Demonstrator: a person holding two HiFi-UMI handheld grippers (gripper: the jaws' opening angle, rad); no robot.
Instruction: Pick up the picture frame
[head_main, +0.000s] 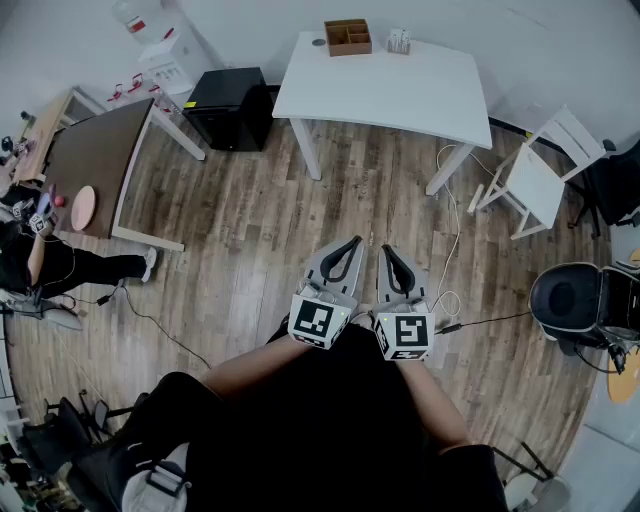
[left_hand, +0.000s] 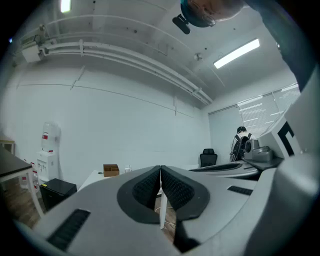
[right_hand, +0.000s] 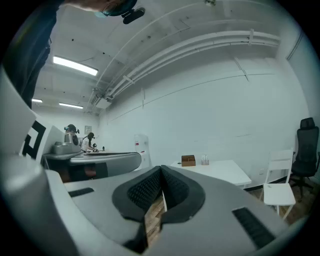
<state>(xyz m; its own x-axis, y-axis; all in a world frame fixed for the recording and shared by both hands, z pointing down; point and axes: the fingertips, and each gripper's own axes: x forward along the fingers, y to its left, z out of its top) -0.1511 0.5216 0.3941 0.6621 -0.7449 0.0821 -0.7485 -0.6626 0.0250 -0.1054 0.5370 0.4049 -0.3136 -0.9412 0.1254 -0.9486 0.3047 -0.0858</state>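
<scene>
The picture frame could not be picked out; a brown wooden divided box (head_main: 348, 37) sat at the far edge of the white table (head_main: 400, 90). Well short of that table, the left gripper (head_main: 350, 244) and right gripper (head_main: 389, 251) were held level, side by side, each with its jaws pressed together and empty.

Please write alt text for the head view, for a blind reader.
A person holds the left gripper and right gripper side by side above a wooden floor, both shut and empty. Ahead stands a white table with a wooden box.
</scene>
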